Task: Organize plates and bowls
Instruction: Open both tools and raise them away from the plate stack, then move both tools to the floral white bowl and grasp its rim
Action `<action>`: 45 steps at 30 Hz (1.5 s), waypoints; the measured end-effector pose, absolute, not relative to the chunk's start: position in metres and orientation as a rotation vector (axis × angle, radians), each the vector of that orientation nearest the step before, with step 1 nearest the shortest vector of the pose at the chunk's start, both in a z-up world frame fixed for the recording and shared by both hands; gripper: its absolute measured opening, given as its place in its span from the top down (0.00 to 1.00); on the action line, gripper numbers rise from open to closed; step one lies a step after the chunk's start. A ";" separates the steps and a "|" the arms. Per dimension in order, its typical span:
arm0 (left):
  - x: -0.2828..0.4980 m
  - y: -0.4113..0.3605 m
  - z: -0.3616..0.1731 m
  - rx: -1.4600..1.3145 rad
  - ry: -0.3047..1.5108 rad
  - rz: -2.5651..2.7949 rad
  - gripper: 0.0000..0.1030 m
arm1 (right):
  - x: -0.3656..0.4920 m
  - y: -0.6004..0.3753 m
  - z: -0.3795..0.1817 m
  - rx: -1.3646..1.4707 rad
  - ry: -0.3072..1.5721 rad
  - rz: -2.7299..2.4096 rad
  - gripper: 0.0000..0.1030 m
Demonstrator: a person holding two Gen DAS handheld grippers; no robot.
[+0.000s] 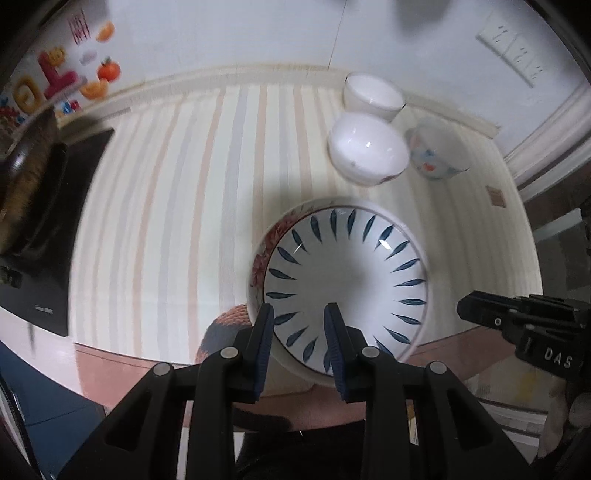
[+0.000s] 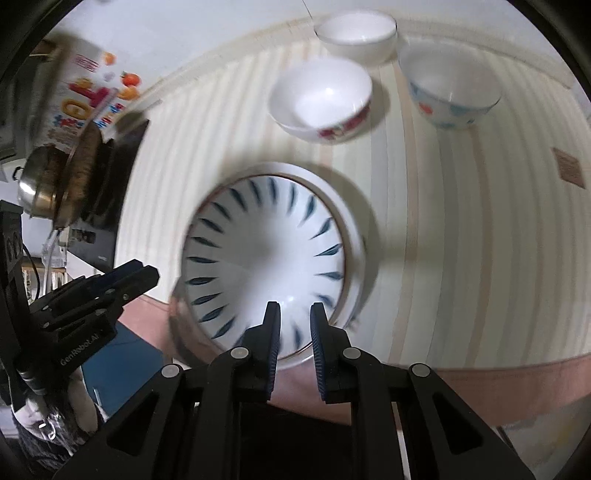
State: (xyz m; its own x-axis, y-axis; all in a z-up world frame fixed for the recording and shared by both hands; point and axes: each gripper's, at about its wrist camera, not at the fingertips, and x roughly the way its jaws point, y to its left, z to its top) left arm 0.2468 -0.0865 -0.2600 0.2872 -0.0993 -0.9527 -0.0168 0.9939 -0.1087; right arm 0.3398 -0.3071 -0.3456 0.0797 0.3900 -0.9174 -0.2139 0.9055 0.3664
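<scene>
Left gripper (image 1: 299, 314) and right gripper (image 2: 294, 312) both hover, fingers seemingly parted.

three small bowls (image 2: 320, 99) (image 2: 356, 35) (image 2: 450, 86), one blue-leaf bowl (image 2: 266, 258), one floral plate (image 1: 264, 251), one pot (image 2: 40, 188).

A striped cloth (image 1: 207, 192) in cream, peach and pale blue covers the bench (image 1: 110, 363), whose pinkish edge shows below it. At its left edge lies a black cooktop (image 1: 55, 236) carrying a steel pot (image 2: 38, 184), with a carton (image 2: 79, 96) printed with oranges and bright letters behind it. A small brown tag (image 2: 569, 168) sits on the cloth at the right, and a wall outlet (image 1: 513, 48) shows above.
</scene>
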 end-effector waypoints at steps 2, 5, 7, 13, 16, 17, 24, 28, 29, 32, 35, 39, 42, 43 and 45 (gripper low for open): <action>0.239 -0.085 -0.243 -0.104 1.251 -0.059 0.75 | 0.322 -0.307 -0.323 0.151 1.372 0.442 0.82; 0.223 -0.085 -0.217 -0.096 1.204 -0.056 0.75 | 0.298 -0.307 -0.293 0.167 1.318 0.433 0.82; 0.213 -0.082 -0.206 -0.084 1.180 -0.051 0.75 | 0.280 -0.307 -0.275 0.170 1.281 0.426 0.82; 0.184 -0.081 -0.175 -0.108 1.145 -0.092 0.75 | 0.227 -0.306 -0.227 0.156 1.194 0.399 0.82; 0.170 -0.083 -0.163 -0.104 1.126 -0.114 0.75 | 0.206 -0.305 -0.209 0.155 1.164 0.396 0.82; 0.166 -0.083 -0.160 -0.109 1.120 -0.121 0.75 | 0.197 -0.306 -0.202 0.156 1.151 0.393 0.82; 0.144 -0.086 -0.149 -0.103 1.090 -0.122 0.75 | 0.160 -0.310 -0.179 0.178 1.090 0.383 0.82; 0.139 -0.089 -0.150 -0.097 1.096 -0.122 0.75 | 0.149 -0.311 -0.176 0.186 1.090 0.388 0.82; 0.140 -0.090 -0.151 -0.095 1.097 -0.122 0.75 | 0.148 -0.311 -0.176 0.187 1.092 0.391 0.82; 0.147 -0.092 -0.153 -0.100 1.101 -0.115 0.74 | 0.148 -0.312 -0.178 0.205 1.098 0.394 0.81; 0.167 -0.095 -0.160 -0.115 1.121 -0.109 0.67 | 0.163 -0.320 -0.186 0.228 1.116 0.394 0.55; 0.214 -0.096 -0.182 -0.136 1.140 -0.059 0.67 | 0.206 -0.335 -0.205 0.269 1.140 0.394 0.48; 0.266 -0.095 -0.202 -0.168 1.170 -0.016 0.67 | 0.251 -0.343 -0.221 0.276 1.148 0.383 0.48; 0.281 -0.094 -0.209 -0.185 1.178 -0.011 0.67 | 0.267 -0.346 -0.227 0.276 1.158 0.378 0.48; 0.320 -0.094 -0.225 -0.208 1.203 0.009 0.67 | 0.306 -0.351 -0.242 0.283 1.165 0.378 0.48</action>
